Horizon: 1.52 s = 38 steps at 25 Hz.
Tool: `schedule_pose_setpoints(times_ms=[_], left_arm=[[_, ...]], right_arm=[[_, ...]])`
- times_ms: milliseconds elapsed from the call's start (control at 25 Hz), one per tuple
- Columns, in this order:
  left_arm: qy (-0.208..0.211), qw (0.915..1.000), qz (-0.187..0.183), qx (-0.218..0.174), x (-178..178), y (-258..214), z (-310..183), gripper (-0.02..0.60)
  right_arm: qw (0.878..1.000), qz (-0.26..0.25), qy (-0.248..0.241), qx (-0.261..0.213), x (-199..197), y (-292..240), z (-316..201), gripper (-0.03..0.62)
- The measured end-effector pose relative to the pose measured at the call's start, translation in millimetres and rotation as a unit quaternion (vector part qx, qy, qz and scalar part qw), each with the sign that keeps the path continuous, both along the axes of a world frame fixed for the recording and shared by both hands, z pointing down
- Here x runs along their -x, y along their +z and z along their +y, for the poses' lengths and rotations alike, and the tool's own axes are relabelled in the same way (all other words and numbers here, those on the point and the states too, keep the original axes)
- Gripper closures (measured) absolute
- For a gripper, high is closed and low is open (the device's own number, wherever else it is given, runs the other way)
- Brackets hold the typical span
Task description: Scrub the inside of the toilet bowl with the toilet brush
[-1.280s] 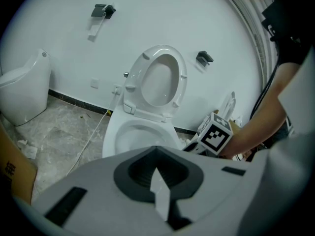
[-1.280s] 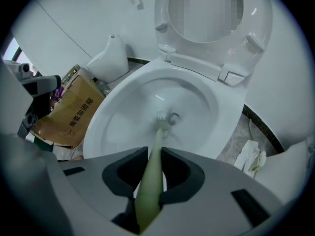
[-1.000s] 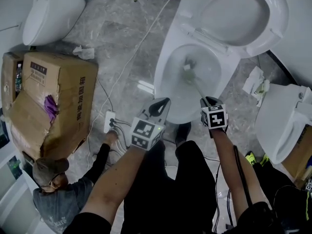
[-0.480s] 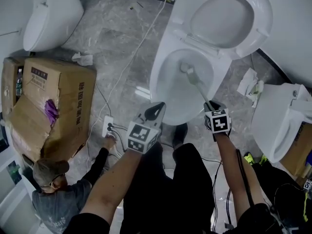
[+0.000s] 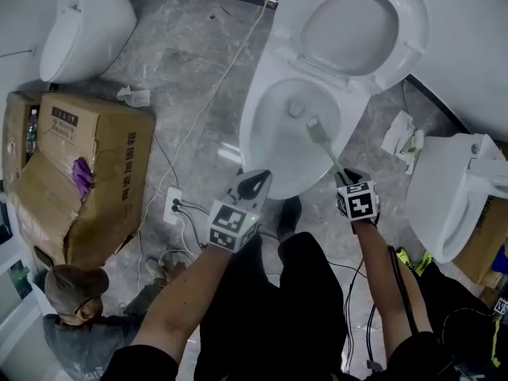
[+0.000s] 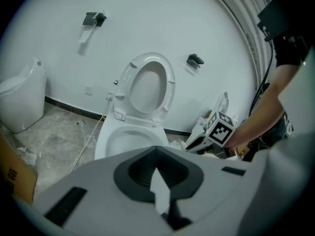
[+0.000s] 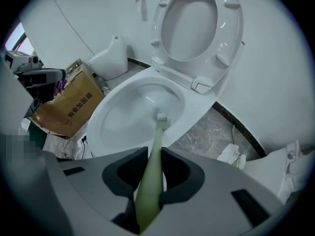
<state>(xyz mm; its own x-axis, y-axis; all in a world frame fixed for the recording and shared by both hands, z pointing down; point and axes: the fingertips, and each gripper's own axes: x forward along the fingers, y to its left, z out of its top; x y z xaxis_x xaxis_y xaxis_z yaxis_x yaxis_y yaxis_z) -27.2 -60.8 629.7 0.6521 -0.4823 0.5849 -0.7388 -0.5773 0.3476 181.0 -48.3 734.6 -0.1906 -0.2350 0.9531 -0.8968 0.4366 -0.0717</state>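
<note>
**Toilet brush (image 5: 321,137) is down in the bowl, with more scrubbing to do**

On the far left a big cardboard box (image 5: 87,173) sits on the floor. A person (image 5: 71,292) crouches below it, well away from the job.

Next comes the left gripper (image 5: 252,182). It hangs just in front of the toilet bowl (image 5: 274,153). Its jaws are close together and there is nothing between them. It is not helping with the scrubbing right now.

The toilet bowl is in the middle, and its seat and lid (image 5: 353,26) are flipped up out of the way. The head of the brush is inside the bowl. It lies on the right side of the inner wall, near the hole at the bottom. The long green handle slants back to the right gripper (image 5: 347,179). That gripper is squeezed tight on the handle, with one jaw on each side.

So the scrubbing looks like it is going on. The bowl looks white all over, so I cannot tell which parts are already clean. My guess is that the left wall, the front wall and the part under the rim need a turn too.

To the right lie some crumpled paper (image 5: 401,137) and another toilet (image 5: 452,197).
</note>
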Motion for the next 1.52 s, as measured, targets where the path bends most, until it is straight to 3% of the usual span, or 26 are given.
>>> schedule_pose_setpoints(times_ms=[840,1520], left_arm=[[-0.03,0.9994,0.005,-0.014,-12,-31,57,0.574],[-0.069,0.9975,0.006,-0.012,-8,-49,90,0.574]], right_arm=[[0.997,-0.02,-0.07,0.002,18,-25,61,0.502],[0.987,-0.055,-0.146,0.024,54,-41,105,0.502]])
